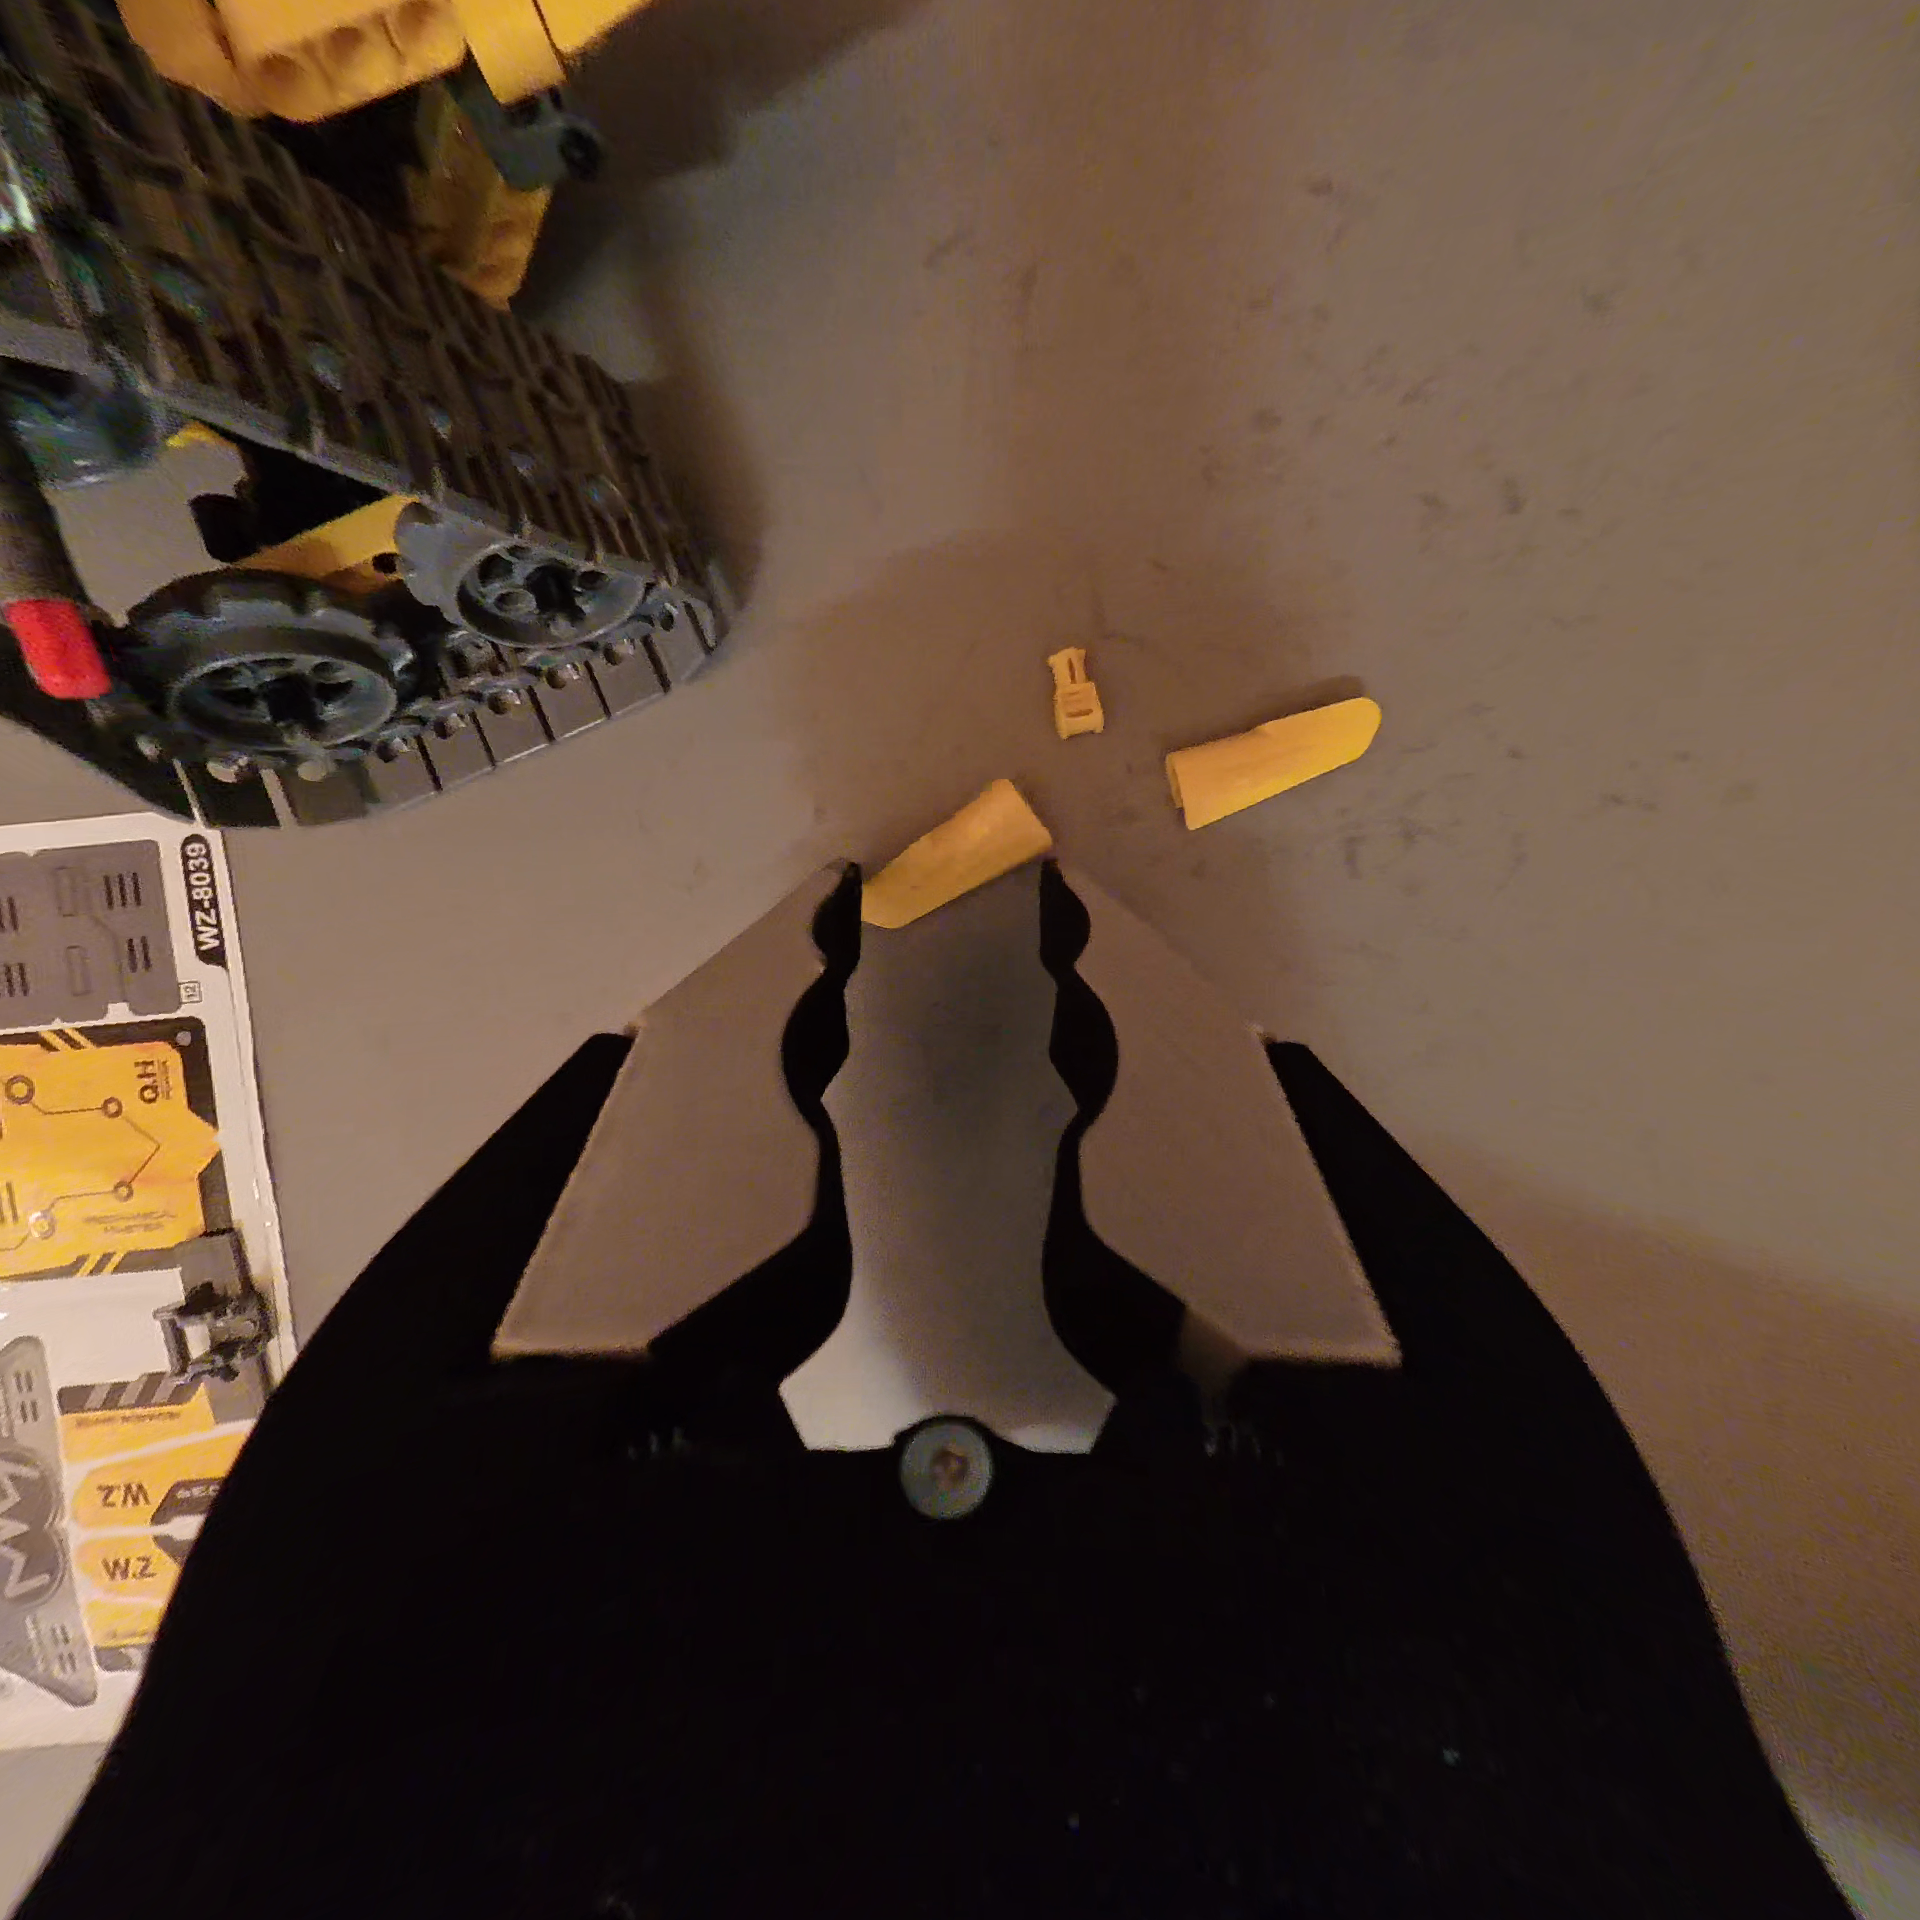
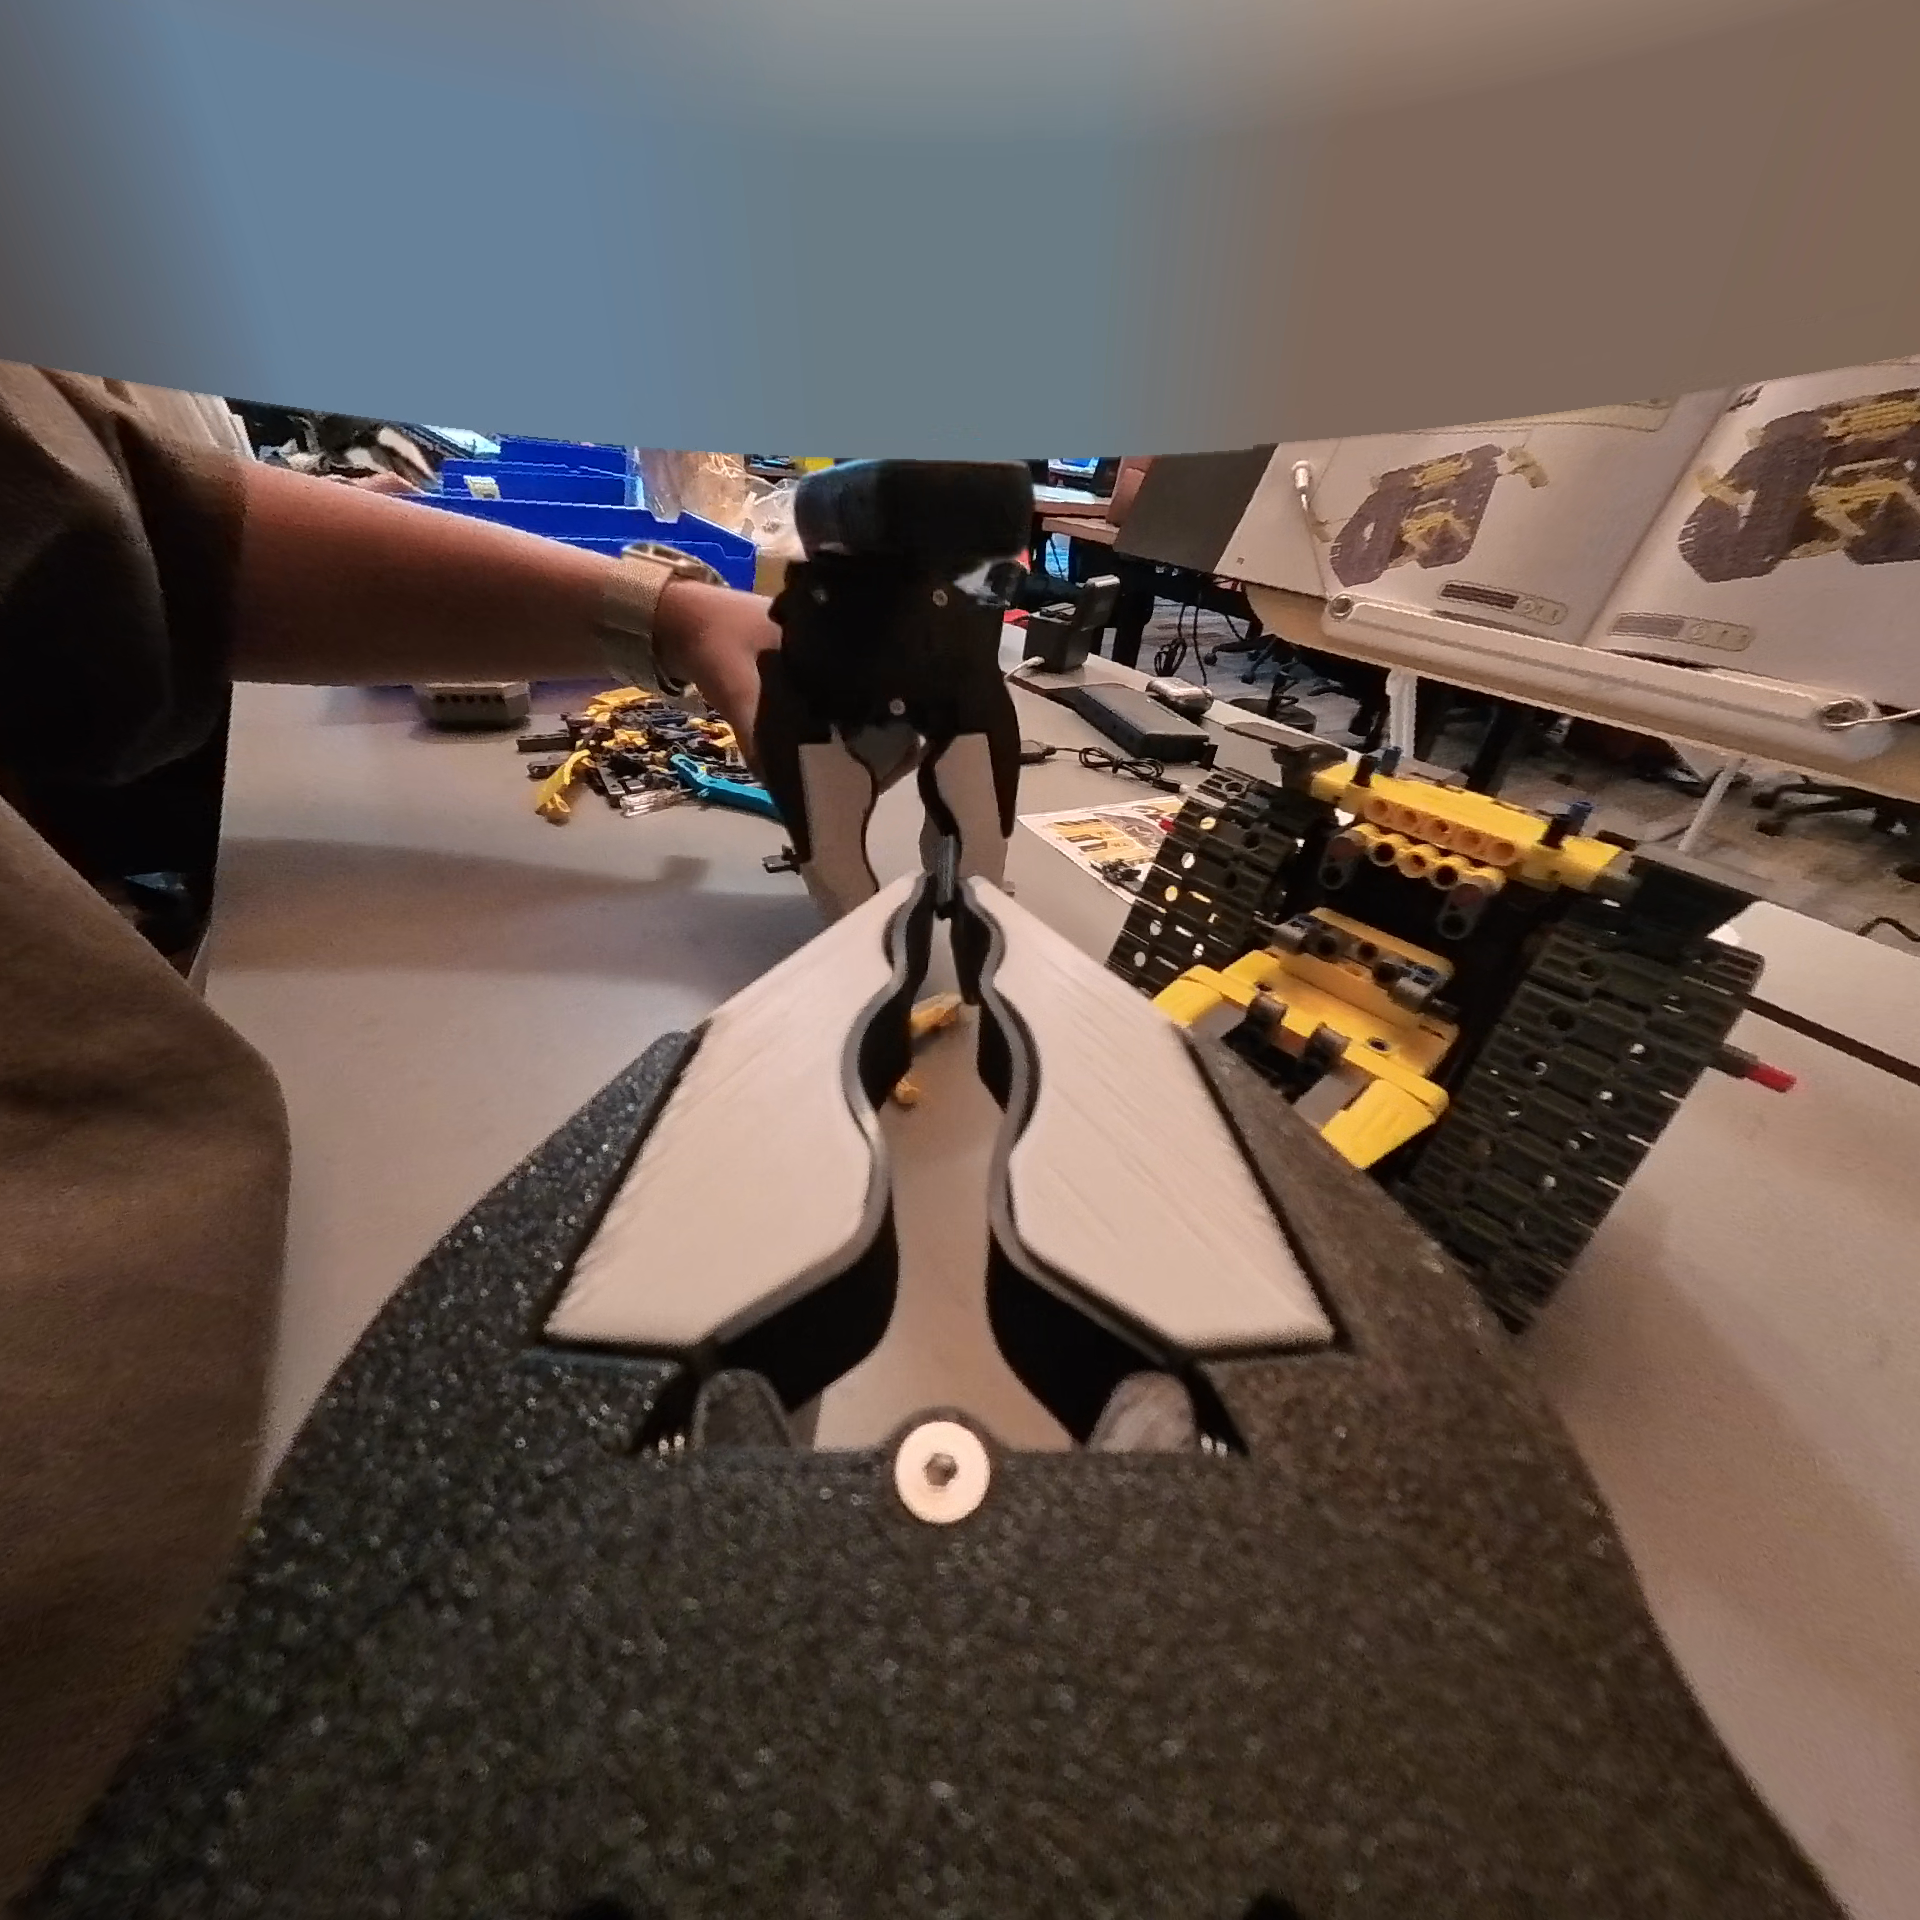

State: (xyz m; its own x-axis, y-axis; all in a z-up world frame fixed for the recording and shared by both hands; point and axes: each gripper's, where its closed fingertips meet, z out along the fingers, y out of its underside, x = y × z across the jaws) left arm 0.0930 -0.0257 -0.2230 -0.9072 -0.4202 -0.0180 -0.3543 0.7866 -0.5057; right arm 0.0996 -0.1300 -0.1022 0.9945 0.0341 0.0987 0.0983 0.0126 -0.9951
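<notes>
Grey and scuffed, the desk [image 1: 1351, 416] fills my left wrist view, and beyond it the right wrist view shows a workroom with blue plastic bins [image 2: 582, 499] and an open instruction booklet [image 2: 1558, 540] propped on a stand.

My left tongs [image 1: 951, 883] point down at the desk with their jaws parted. A small yellow tapered plastic piece [image 1: 956, 852] lies on the desk right at the fingertips, in the gap between them; I cannot tell whether either tip touches it. Just beyond it lie a tiny yellow clip-shaped connector [image 1: 1075, 694] and a second yellow tapered plastic piece [image 1: 1273, 761], each apart from the others.

To the left stands a yellow and black brick-built tracked vehicle [image 1: 343, 520], with grey sprocket wheels inside its black treads. A printed sticker sheet [image 1: 114, 1195] lies flat on the desk near it.

My right tongs [image 2: 940, 909] hang low over the desk, jaws nearly together with a narrow gap, and I see nothing gripped between them. Straight ahead of them the left tongs stand upright, held by a hand [image 2: 717, 655] wearing a wristband. A heap of loose yellow, black and teal parts [image 2: 634, 748] lies farther back.
</notes>
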